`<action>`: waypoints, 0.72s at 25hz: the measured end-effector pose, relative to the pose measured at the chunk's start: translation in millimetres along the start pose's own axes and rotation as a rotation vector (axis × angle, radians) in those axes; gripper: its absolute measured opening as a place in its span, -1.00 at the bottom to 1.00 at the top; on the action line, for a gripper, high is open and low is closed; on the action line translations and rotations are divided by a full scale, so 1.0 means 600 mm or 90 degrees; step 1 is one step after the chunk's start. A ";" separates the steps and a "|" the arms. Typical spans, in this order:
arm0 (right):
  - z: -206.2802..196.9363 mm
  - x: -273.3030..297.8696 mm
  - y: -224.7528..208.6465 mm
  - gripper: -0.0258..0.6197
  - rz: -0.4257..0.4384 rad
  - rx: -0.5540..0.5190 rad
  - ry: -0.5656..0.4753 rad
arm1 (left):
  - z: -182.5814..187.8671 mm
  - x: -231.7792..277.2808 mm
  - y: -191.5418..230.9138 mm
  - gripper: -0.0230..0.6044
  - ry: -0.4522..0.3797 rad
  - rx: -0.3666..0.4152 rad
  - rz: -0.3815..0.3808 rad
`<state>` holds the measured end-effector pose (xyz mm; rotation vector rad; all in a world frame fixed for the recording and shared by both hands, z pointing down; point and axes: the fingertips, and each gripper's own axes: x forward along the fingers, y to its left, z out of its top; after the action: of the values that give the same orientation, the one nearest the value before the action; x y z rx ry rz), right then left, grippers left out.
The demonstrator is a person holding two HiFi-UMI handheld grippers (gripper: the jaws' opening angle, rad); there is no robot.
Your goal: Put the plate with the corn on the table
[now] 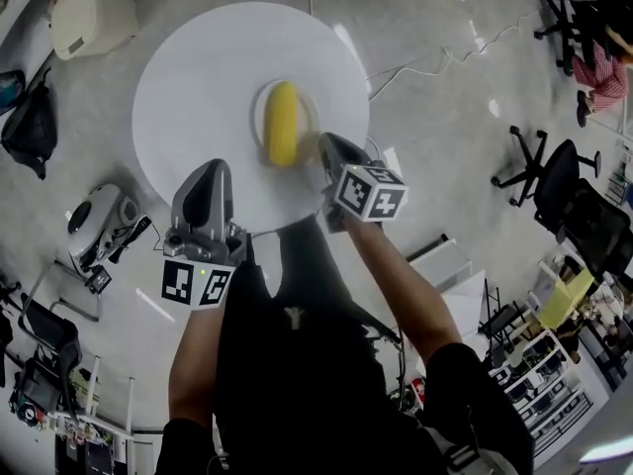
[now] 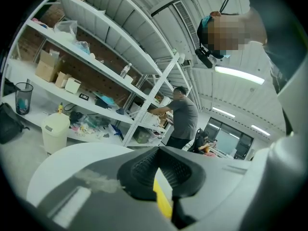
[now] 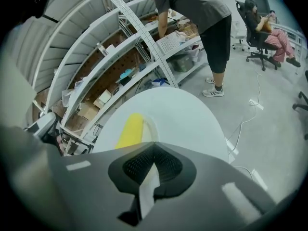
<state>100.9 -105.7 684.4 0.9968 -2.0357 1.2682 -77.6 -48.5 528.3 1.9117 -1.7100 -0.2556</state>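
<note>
"On the left, what do you see?"

"Left tool (image 1: 211,171) hangs over the near edge of the round white desk (image 1: 188,77). Its jaws are drawn together on nothing, and only a yellow sliver shows through the slit."

"And the plate?"

"Middle of the desk. The plate (image 1: 314,117) carries the corn (image 1: 282,125), which lies lengthwise from near to far."

"Right side?"

"Right tool (image 1: 322,146) reaches in at the plate's right rim. Its jaws are clamped on that rim, with a white edge pinched between them."
</note>
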 end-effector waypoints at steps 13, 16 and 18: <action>0.022 -0.031 0.050 -0.89 0.020 0.007 -0.039 | 0.042 -0.024 -0.022 -0.91 -0.015 0.014 -0.023; 0.026 -0.044 0.061 -0.89 0.018 -0.001 -0.048 | 0.050 -0.032 -0.024 -0.91 -0.018 0.013 -0.024; 0.031 -0.053 0.071 -0.89 0.019 -0.006 -0.055 | 0.058 -0.037 -0.025 -0.91 -0.023 0.012 -0.023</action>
<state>83.9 -100.4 630.9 1.0376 -2.1268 1.2500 -85.4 -36.4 487.1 1.9641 -1.7077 -0.2905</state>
